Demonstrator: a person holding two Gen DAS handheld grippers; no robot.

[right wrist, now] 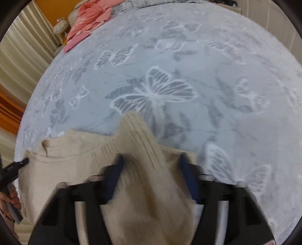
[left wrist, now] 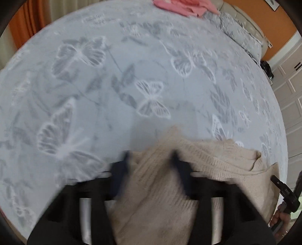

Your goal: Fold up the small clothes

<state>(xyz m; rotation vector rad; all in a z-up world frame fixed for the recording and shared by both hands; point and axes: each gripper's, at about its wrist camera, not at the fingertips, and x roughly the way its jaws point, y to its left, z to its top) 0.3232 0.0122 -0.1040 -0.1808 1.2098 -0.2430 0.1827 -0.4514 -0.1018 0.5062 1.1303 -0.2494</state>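
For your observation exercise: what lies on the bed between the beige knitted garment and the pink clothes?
Only bare butterfly-print bedspread separates the beige knitted garment from the pink clothes; both wrist views show it.

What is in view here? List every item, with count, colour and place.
knit sweater: one, beige, near edge of the bed, bunched up between both grippers.
pink clothes: one pile, pink, far side of the bed.
bedspread: one, pale grey with butterfly print, covers the whole bed.
pillow: one, grey print, far right in the left wrist view.
curtains: cream and orange, beside the bed.
wall: orange, behind the bed.
left gripper: one, black with blue pads, closed on the sweater.
right gripper: one, same colours, closed on the sweater.
hand: one, holding the left gripper's handle.
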